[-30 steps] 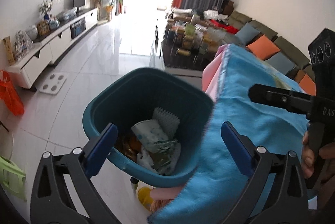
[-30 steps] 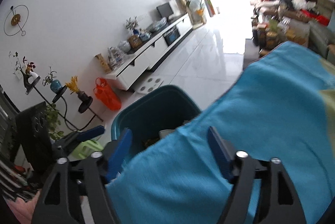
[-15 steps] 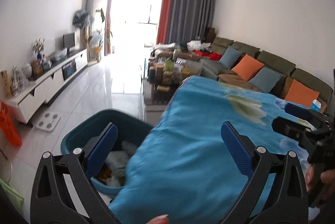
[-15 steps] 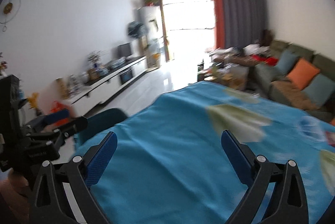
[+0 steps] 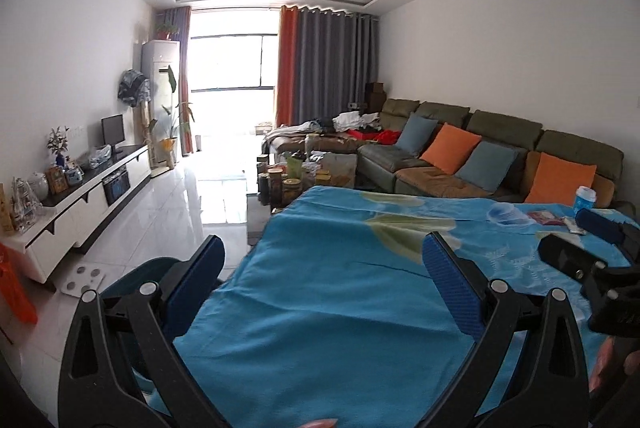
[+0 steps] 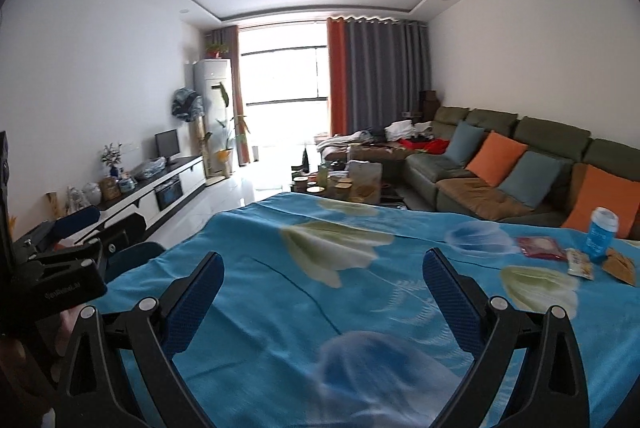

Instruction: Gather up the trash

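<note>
My left gripper (image 5: 324, 280) is open and empty above the blue flowered tablecloth (image 5: 360, 288). My right gripper (image 6: 324, 292) is open and empty over the same cloth (image 6: 360, 268). The teal trash bin (image 5: 136, 272) stands on the floor at the table's left edge, mostly hidden behind my left finger; its rim also shows in the right wrist view (image 6: 136, 252). On the table's far right lie a red wrapper (image 6: 540, 247), a white snack packet (image 6: 580, 263) and a brown wrapper (image 6: 622, 266), next to a blue cup (image 6: 602, 234).
A sofa (image 6: 500, 164) with orange and blue cushions runs along the right wall. A cluttered coffee table (image 6: 344, 184) stands beyond the table. A white TV cabinet (image 5: 88, 196) lines the left wall, with a white scale (image 5: 82, 276) on the tiled floor.
Both grippers have tilted up and away from the bin toward the tabletop. The bin's trash has dropped out of view. The far wrappers and cup have come into view.
</note>
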Action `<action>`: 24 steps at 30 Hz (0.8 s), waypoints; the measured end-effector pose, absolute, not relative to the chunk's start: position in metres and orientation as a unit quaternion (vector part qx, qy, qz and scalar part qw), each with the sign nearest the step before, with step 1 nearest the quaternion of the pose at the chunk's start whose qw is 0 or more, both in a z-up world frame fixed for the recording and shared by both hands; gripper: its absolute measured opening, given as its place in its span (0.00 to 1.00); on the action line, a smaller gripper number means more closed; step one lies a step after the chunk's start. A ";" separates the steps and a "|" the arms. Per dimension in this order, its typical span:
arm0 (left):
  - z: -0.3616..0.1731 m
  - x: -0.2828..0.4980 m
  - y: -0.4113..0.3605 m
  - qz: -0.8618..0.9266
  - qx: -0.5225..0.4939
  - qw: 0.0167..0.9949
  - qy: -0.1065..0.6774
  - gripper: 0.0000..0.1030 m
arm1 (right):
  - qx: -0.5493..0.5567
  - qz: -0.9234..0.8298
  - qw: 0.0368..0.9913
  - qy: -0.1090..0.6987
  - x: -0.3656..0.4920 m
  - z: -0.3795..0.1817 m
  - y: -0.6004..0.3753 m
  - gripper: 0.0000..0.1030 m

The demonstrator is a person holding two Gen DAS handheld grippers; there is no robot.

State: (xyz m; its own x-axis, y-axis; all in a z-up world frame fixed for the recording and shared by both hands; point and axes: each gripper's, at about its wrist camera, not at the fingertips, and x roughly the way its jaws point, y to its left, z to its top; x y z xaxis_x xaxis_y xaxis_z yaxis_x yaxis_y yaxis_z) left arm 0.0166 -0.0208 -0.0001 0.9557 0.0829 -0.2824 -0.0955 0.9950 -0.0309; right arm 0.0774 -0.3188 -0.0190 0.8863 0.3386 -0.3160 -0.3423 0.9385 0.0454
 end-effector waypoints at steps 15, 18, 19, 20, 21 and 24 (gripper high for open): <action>-0.001 0.008 -0.045 0.042 -0.007 0.992 0.117 0.94 | 0.004 0.147 0.980 0.135 0.058 -0.017 -0.343 0.93; -0.001 0.008 -0.046 0.043 -0.007 0.992 0.116 0.94 | 0.005 0.144 0.980 0.135 0.058 -0.017 -0.343 0.93; -0.001 0.008 -0.047 0.043 -0.006 0.992 0.115 0.94 | 0.006 0.143 0.981 0.135 0.059 -0.017 -0.343 0.93; -0.001 0.008 -0.047 0.043 -0.006 0.992 0.114 0.94 | 0.006 0.142 0.981 0.134 0.058 -0.017 -0.344 0.93; -0.002 0.008 -0.047 0.044 -0.006 0.992 0.115 0.94 | 0.007 0.141 0.981 0.133 0.058 -0.017 -0.343 0.93; -0.002 0.008 -0.049 0.045 -0.002 0.993 0.110 0.94 | 0.008 0.135 0.982 0.128 0.057 -0.015 -0.345 0.93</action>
State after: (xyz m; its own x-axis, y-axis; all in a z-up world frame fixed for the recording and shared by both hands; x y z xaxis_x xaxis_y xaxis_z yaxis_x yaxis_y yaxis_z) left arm 0.0076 -0.0494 -0.0020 0.9716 0.0894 -0.2189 -0.0905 0.9959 0.0052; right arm 0.0569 -0.3445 -0.0154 0.9304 0.2681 -0.2501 -0.2642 0.9632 0.0496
